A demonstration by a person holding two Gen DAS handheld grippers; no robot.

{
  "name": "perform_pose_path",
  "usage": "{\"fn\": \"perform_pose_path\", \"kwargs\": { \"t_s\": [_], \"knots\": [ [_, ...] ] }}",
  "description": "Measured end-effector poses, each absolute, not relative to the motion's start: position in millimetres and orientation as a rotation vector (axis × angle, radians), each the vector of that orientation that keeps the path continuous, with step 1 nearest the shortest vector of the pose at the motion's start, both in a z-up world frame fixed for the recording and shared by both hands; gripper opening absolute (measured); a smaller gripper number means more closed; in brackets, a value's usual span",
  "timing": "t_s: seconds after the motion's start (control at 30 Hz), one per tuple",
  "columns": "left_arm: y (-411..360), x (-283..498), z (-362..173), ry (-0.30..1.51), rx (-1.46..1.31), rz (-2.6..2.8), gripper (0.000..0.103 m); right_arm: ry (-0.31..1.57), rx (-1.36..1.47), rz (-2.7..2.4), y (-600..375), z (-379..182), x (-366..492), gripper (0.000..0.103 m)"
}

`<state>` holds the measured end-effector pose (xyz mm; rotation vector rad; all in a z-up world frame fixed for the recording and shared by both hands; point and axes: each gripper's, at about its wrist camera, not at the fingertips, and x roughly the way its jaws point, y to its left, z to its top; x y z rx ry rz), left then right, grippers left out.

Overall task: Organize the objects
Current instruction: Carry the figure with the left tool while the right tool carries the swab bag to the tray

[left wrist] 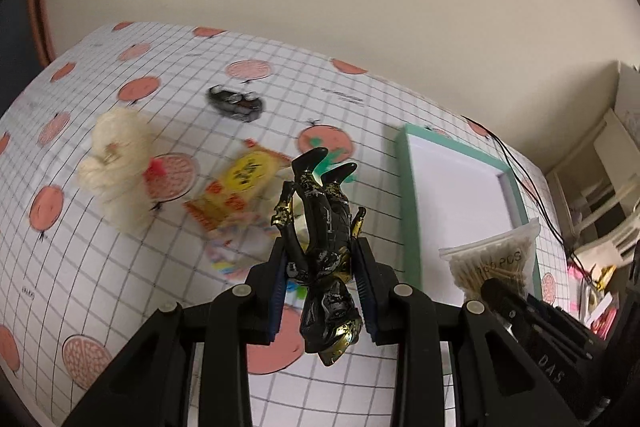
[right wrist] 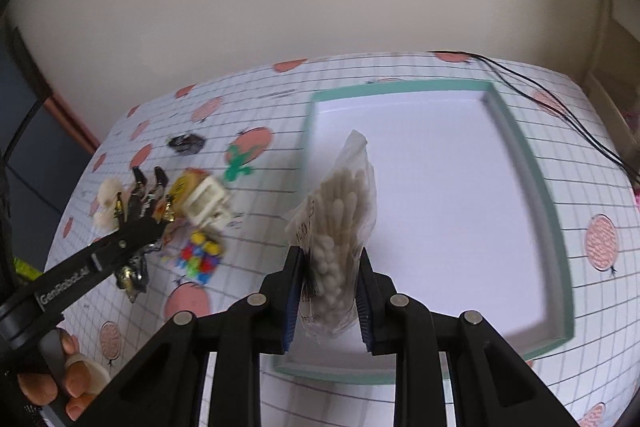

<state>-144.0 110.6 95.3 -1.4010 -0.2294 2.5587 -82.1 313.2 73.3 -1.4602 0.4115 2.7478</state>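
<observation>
My left gripper (left wrist: 323,259) is shut on a black and gold action figure (left wrist: 326,239), held head-down above the checked tablecloth (left wrist: 120,267). In the right wrist view the same figure (right wrist: 140,203) shows in the left gripper (right wrist: 138,223), left of the tray. My right gripper (right wrist: 330,267) is shut on a clear bag of cotton swabs (right wrist: 340,223), lifted over the near left part of a white tray with a teal rim (right wrist: 532,171). In the left wrist view the swab bag (left wrist: 496,263) hangs at the right beside the tray (left wrist: 412,211).
On the cloth lie a cream plush toy (left wrist: 116,167), a yellow and red packet (left wrist: 240,187), a small dark wrapped item (left wrist: 236,101) and a colourful card (right wrist: 200,259). Black cables (right wrist: 560,99) run behind the tray. A hand (right wrist: 68,375) grips the left tool. Shelving (left wrist: 600,187) stands at right.
</observation>
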Motion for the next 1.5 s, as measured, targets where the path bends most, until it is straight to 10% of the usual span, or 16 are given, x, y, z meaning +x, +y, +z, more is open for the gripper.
{"fn": "perform_pose_path", "kwargs": {
  "t_s": [1.5],
  "knots": [
    [267.1,-222.4,25.2,0.016,-1.411,2.382,0.033,0.485,-1.369,2.555,440.1,34.8,-147.4,0.026]
  ]
}}
